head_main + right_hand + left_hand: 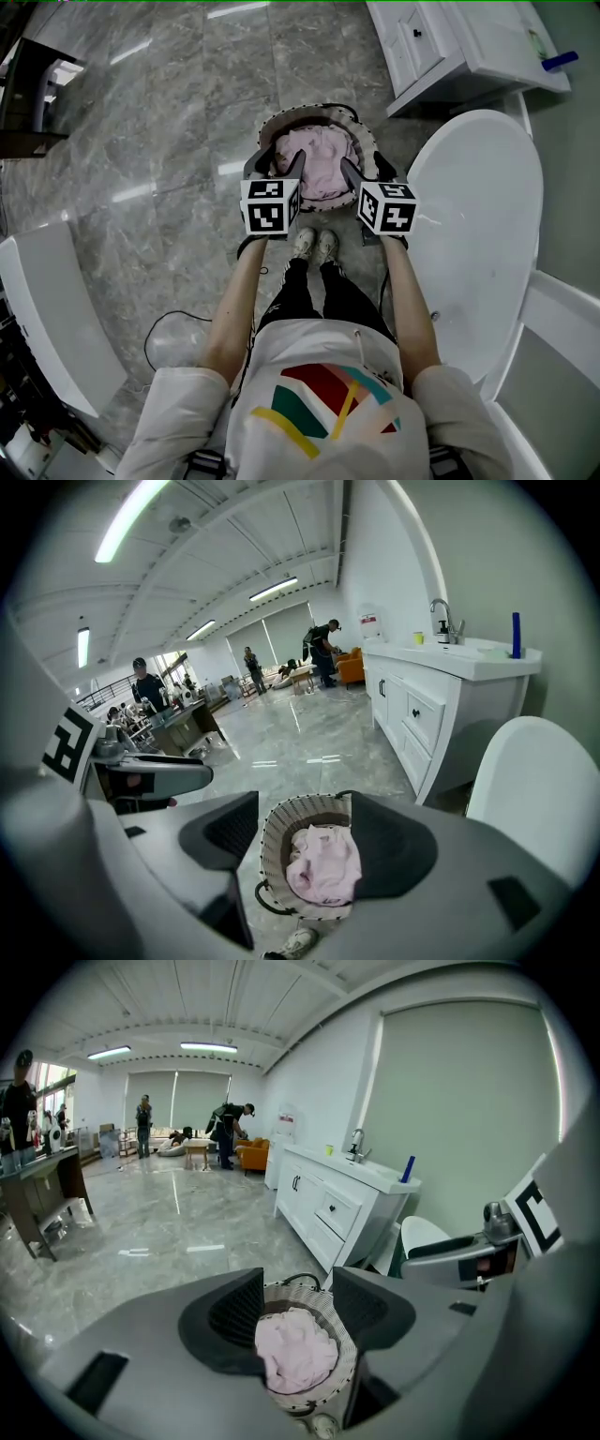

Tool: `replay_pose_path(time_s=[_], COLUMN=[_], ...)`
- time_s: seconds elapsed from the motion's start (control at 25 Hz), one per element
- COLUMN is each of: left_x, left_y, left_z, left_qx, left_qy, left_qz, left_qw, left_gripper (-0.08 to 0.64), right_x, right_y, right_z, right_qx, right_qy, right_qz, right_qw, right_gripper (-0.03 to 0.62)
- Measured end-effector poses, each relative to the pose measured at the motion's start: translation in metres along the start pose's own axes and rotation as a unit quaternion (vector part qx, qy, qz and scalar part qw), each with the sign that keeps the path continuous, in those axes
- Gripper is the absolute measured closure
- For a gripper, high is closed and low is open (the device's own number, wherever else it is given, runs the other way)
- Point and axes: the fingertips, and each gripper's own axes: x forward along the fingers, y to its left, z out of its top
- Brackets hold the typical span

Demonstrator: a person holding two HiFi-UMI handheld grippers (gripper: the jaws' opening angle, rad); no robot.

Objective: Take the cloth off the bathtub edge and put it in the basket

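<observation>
Left gripper [289,167], right gripper [364,169] gaping, empty — cloth [317,159] lies inside basket [274,127] rim. I'd lift straight up — avoid snagging cloth.

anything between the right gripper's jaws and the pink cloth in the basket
Nothing. In the right gripper view the right gripper has its jaws apart, with only air before the pink cloth, which lies loose in the basket below.

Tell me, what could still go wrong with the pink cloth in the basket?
The left gripper and right gripper hang open over the cloth; dipping lower, a jaw might snag it and drag it out. The person's shoes stand right by the basket, so a step forward could knock it over.
</observation>
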Motion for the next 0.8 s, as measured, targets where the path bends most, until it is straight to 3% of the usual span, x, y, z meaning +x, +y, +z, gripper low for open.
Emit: replay_pose_path(time_s=[0.2,0.4,0.52,0.64,0.8], left_x=[-0.003,-0.009,-0.019,-0.036,-0.073], left_y=[-0.006,-0.013,-0.015,-0.016,-0.014], left_z=[0.001,0.016,0.046,0.09,0.162], left_qx=[0.001,-0.025,-0.012,-0.005,0.018], left_qy=[-0.004,-0.021,-0.05,-0.092,-0.172], left_qz=[-0.003,-0.029,-0.031,-0.028,0.0], left_qw=[1.0,0.9991,0.9982,0.9953,0.9849], left_gripper=[0.33,0.331,0.35,0.401,0.522], right_x=[-0.002,-0.005,-0.013,-0.031,-0.071], right_y=[0.005,0.01,0.013,0.014,0.03], right_z=[-0.003,0.012,0.046,0.093,0.169], right_qx=[-0.011,-0.022,-0.036,-0.05,-0.077], right_qy=[0.003,-0.009,-0.043,-0.093,-0.183], right_qz=[0.0,-0.001,-0.011,-0.033,-0.038], right_qw=[1.0,1.0,0.998,0.994,0.979], right_gripper=[0.278,0.294,0.37,0.554,0.58])
